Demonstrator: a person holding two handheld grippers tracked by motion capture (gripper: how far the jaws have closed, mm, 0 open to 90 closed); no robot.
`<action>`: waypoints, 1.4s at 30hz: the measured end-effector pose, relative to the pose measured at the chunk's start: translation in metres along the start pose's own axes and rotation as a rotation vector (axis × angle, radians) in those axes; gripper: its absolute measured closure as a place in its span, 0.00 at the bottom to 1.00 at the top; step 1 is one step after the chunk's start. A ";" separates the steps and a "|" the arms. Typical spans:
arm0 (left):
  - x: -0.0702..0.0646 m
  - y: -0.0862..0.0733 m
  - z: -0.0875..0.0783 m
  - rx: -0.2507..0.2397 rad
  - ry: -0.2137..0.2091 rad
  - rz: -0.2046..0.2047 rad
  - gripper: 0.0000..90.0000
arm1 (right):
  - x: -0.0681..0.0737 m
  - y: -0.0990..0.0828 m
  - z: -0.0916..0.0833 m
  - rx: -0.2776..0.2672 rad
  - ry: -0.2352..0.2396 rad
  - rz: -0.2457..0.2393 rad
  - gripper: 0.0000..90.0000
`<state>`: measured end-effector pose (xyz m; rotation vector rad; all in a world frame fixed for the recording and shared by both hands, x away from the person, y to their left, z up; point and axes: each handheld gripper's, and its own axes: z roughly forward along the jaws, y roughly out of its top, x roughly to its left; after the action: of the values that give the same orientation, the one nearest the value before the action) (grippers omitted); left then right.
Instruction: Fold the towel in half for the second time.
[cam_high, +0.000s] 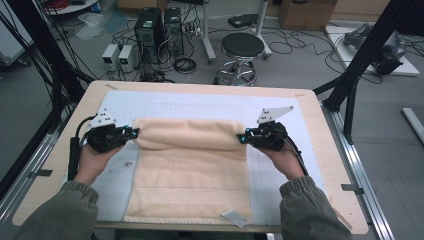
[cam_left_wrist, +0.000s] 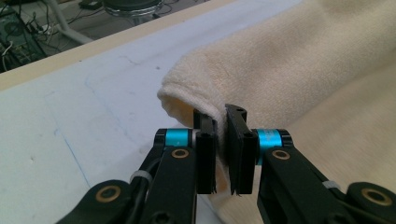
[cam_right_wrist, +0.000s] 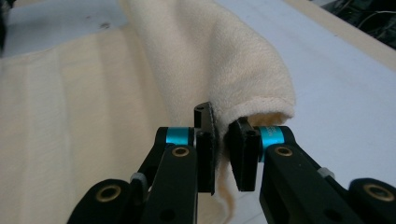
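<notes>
Towel (cam_high: 190, 170), soft and cream, is pinched at its two far corners. At the middle left of the high view, the left hand-held gripper (cam_high: 134, 132) squeezes one corner tight. At the middle right, the right hand-held gripper (cam_high: 242, 136) squeezes the other. Both lift that far edge, so it curls over in a puffy roll. The rest of the towel lies flat on the white mat (cam_high: 165, 102) on the bench (cam_high: 327, 155). A small white tag (cam_high: 234, 217) sits at the towel's near right corner.
</notes>
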<state>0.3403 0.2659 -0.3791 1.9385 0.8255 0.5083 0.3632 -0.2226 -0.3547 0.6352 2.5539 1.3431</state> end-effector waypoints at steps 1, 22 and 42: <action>-0.006 -0.005 -0.005 -0.008 -0.003 0.014 0.92 | 0.005 -0.002 -0.001 0.007 0.003 -0.004 0.91; -0.042 -0.065 -0.049 0.054 -0.069 0.028 0.81 | 0.048 -0.070 -0.006 0.081 0.039 0.034 0.76; -0.023 -0.033 -0.003 0.085 -0.125 -0.003 0.41 | 0.019 -0.044 0.019 0.073 0.042 0.087 0.44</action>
<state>0.3116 0.2616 -0.4069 2.0242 0.7807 0.3512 0.3411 -0.2217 -0.4012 0.7466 2.6475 1.3084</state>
